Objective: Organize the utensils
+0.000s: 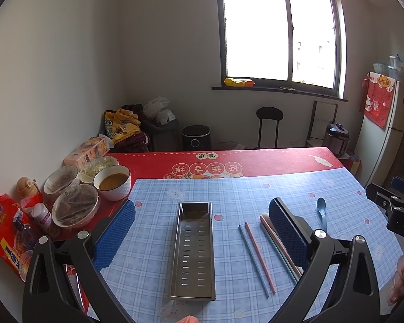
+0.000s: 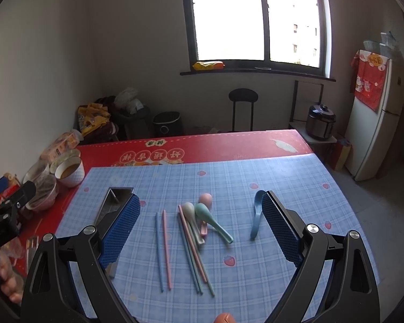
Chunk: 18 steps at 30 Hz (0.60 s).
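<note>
Both pairs of tongs hang spread and hold nothing: the left tongs [image 1: 202, 231] above the metal tray [image 1: 194, 253], the right tongs [image 2: 202, 228] above the loose utensils. On the checked mat [image 2: 256, 282] nearest lie the blue and pink chopsticks [image 2: 163, 250] (side by side), then a crossed bundle [image 2: 195, 253], green spoon [image 2: 214, 223], pink spoon [image 2: 205, 199] and blue spoon [image 2: 256, 215]. Further back, bowls [image 1: 111, 183] crowd the red worktop [image 1: 256, 161] at its left edge.

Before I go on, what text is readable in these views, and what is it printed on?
"DAS", cut off: black body of the right gripper.
Round Chinese characters, upside down to the cameras, unreadable: red tablecloth.
Print too blurred to read: red-yellow snack bag, red cloth on the white fridge, pink tissue pack.
</note>
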Available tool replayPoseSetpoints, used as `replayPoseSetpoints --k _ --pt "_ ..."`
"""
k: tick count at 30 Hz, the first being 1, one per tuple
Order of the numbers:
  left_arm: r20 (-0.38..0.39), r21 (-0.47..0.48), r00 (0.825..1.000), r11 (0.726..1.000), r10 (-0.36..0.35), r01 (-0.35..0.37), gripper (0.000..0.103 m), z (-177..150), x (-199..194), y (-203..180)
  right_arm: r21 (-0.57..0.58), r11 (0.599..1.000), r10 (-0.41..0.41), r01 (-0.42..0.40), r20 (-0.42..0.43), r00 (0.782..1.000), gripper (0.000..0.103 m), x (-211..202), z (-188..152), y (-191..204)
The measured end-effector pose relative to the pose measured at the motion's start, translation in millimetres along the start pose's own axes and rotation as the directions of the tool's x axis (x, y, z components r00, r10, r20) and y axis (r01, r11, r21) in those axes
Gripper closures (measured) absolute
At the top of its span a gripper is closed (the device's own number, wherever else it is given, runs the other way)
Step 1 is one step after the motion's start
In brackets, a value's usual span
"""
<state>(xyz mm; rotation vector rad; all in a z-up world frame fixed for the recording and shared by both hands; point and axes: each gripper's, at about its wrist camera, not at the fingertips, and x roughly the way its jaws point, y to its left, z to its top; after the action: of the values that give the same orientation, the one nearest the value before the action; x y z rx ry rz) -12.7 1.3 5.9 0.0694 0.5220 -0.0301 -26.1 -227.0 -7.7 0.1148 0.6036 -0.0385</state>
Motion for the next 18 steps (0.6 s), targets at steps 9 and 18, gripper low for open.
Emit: replayPoseSetpoints --k 9,18 --pt "-0.001 0.0 1.0 1.0 -0.003 0.003 0.006 2 -3 0 0.007 1.0 -0.002 0.002 -0.001 1.0 0.014 -3 0 -4" --pt "-0.034 -0.026 0.999 0.999 -0.042 0.041 0.006 3 1 -3 0.036 0.999 0.016 -0.015 -0.043 0.999 0.014 5 -3 -20"
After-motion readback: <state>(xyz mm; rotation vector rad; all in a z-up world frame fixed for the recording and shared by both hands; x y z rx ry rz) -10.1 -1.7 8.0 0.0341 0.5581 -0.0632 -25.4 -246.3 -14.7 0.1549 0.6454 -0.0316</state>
